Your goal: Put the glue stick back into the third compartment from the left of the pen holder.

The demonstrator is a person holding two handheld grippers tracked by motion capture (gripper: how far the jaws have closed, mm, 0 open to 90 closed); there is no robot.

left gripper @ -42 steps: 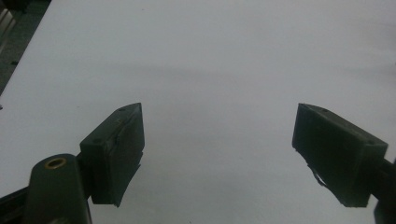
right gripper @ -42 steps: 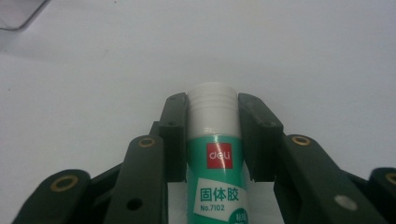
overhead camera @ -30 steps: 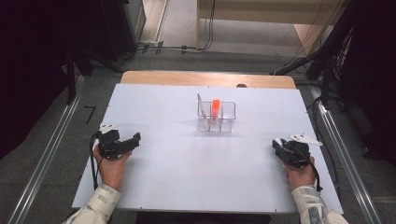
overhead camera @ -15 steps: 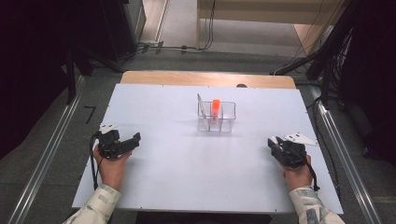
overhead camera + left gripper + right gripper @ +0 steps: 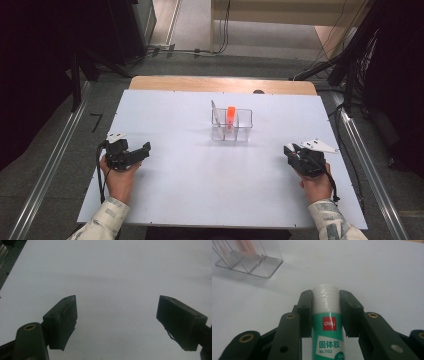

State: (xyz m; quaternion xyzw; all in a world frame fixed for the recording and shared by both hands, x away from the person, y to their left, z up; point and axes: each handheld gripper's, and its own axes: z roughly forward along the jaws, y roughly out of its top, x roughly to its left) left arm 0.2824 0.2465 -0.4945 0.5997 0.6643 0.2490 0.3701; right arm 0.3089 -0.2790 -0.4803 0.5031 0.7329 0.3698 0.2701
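**Glue stick held for delivery to the clear organiser**

The right gripper (image 5: 325, 312) has its jaws clamped on a green-and-white glue stick (image 5: 327, 325), white end forward, low over the white table (image 5: 200, 180) near its right edge. The clear plastic organiser (image 5: 231, 125), holding an orange item (image 5: 231, 115), stands well apart at table centre. Best practice: lift, turn the stick upright over an empty compartment, then release. The left gripper (image 5: 116, 322) rests at the left, jaws wide apart and empty. Both forearms enter from below.
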